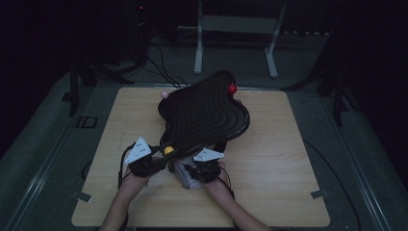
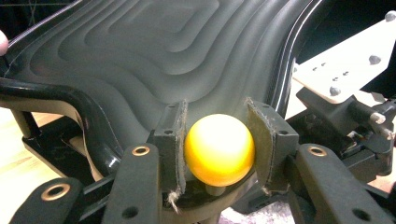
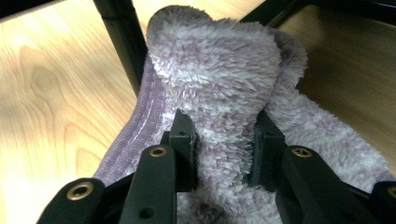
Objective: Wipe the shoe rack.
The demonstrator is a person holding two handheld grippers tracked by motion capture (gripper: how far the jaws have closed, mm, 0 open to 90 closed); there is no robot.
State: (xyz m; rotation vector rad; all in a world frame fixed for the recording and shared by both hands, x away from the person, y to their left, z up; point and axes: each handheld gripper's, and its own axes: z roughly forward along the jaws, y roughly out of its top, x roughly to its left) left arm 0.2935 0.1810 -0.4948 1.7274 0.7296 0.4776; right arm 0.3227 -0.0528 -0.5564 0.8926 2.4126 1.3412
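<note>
Yellow ball [image 2: 219,149] clamped in left tongs [image 2: 215,140]; right tongs [image 3: 223,149] pinch fleece cloth [image 3: 219,79].

1. A light wooden table [image 1: 269,183] with rounded corners fills the middle of the high view.
2. A red ball [image 1: 232,89] sits at about one o'clock on the tabletop.
3. A pale pink ball [image 1: 165,95] sits at about eleven o'clock, near the table's far edge.
4. A white metal frame on two legs [image 1: 234,33] stands on the floor at twelve o'clock, beyond the table.
5. Black cables [image 1: 161,65] run across the grey floor [image 1: 43,139] at eleven o'clock.
6. Dark stand legs [image 1: 79,77] rise at ten o'clock.
</note>
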